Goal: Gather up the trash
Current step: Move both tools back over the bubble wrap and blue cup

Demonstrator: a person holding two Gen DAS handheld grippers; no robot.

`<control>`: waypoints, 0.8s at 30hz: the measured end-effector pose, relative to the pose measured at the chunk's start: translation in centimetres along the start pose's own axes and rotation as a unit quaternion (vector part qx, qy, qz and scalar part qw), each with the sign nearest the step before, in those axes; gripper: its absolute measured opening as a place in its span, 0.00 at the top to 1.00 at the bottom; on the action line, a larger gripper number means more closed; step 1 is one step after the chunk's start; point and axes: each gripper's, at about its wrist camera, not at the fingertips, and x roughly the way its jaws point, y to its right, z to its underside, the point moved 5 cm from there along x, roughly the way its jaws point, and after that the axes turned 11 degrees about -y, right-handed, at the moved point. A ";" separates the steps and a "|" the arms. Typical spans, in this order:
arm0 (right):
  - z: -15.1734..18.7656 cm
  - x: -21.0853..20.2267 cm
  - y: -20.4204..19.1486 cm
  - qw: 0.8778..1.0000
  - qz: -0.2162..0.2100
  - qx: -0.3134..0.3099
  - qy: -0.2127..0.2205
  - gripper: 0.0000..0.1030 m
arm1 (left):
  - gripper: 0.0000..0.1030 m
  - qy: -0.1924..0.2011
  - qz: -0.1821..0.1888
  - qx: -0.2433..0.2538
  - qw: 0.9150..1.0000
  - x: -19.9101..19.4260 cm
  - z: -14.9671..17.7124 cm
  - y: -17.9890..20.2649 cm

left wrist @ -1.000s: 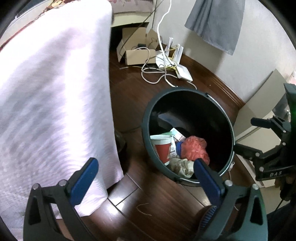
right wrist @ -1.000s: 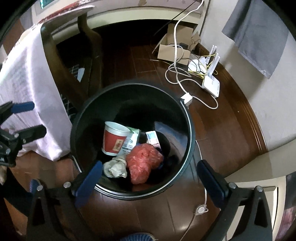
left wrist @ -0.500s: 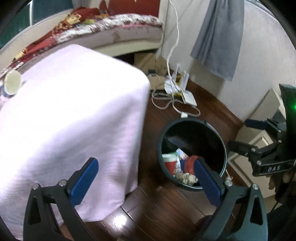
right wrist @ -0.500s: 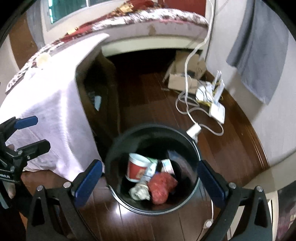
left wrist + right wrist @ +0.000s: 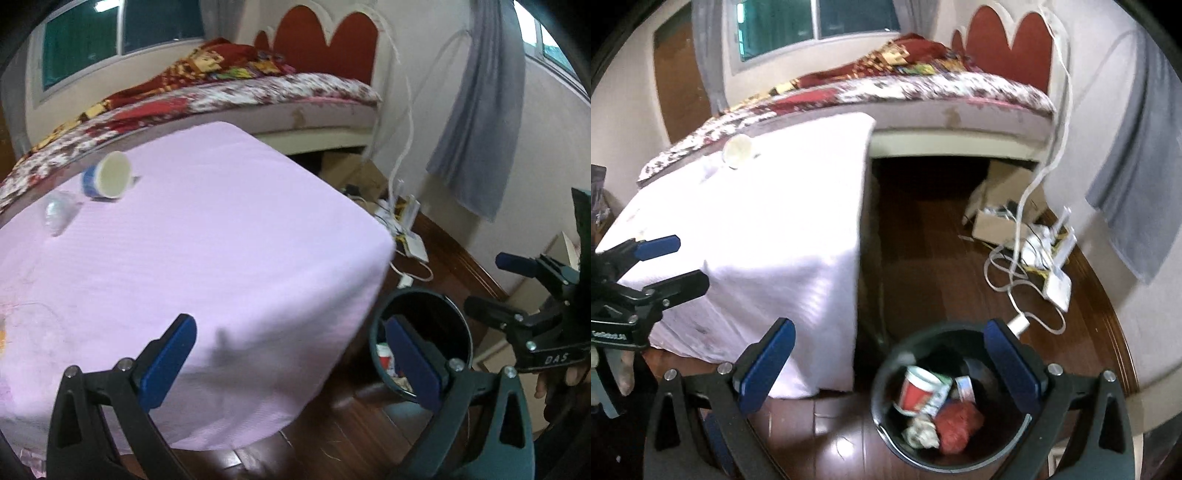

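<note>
Bin [image 5: 960, 458], black, on the wood floor just beside the table's draped corner, already holds a red cup [image 5: 916, 387], crumpled paper [image 5: 921, 435] and a red wad [image 5: 960, 424]. Both left gripper [image 5: 291, 354] and right gripper [image 5: 894, 354] hang spread wide and empty. Blue paper cup [image 5: 109, 177] lies tipped near the tablecloth's [image 5: 221, 240] far edge beside a clear wrapper [image 5: 57, 214], likely next; open cloth leaves room to reach.

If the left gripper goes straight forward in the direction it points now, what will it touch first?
Most likely the pink tablecloth: the open left gripper aims over the table's near corner. Depth is unclear, and the tipped blue cup lies far off to the left.
</note>
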 end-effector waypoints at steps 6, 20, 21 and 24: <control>-2.8 -0.3 -3.4 0.999 -0.016 -0.025 0.027 0.00 | 0.00 0.019 -0.025 -0.034 0.999 -1.5 -0.4 -4.3; -10.7 1.3 -12.9 0.992 -0.051 -0.088 0.077 0.00 | 0.20 0.042 -0.104 -0.147 0.983 -3.3 -1.1 -18.1; -11.5 1.7 -13.6 0.991 -0.054 -0.093 0.073 0.00 | 0.20 0.044 -0.107 -0.153 0.981 -3.4 -1.3 -18.9; -13.9 3.1 -15.7 0.990 -0.074 -0.099 0.073 0.00 | 0.22 0.050 -0.116 -0.177 0.976 -3.4 -1.7 -21.8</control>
